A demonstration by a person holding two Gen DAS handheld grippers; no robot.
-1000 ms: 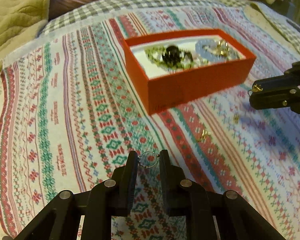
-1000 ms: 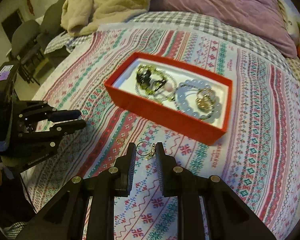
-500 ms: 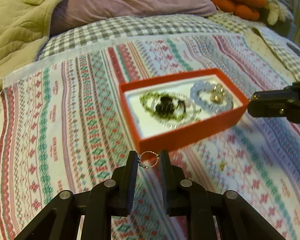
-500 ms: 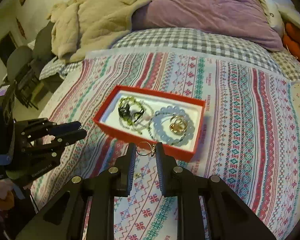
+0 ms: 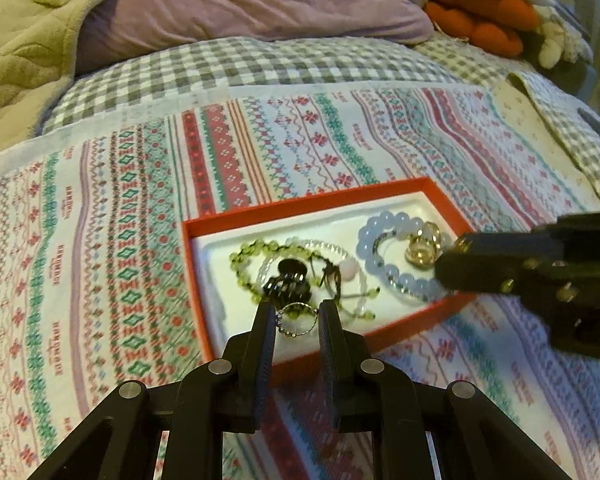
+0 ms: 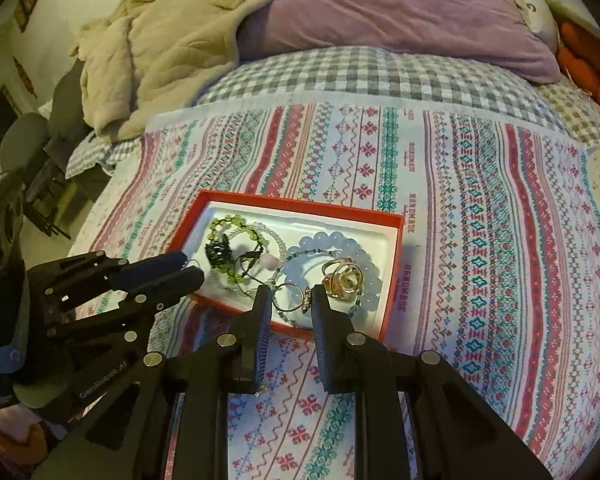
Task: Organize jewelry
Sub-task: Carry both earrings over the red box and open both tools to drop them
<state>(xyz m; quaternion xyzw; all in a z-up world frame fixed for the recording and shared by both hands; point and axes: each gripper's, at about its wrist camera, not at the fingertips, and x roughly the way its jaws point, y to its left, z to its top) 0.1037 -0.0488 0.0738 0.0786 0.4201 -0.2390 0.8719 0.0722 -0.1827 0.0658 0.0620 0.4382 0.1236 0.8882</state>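
Over the red box (image 5: pixel 236 222), both tools' rings flat, loops spanning the jaws.

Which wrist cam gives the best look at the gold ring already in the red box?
Right wrist: the gold ring sits unobstructed inside the pale blue bead bracelet, its looped band clear. In the left wrist view it is smaller, blurred, and right beside the right gripper tip.
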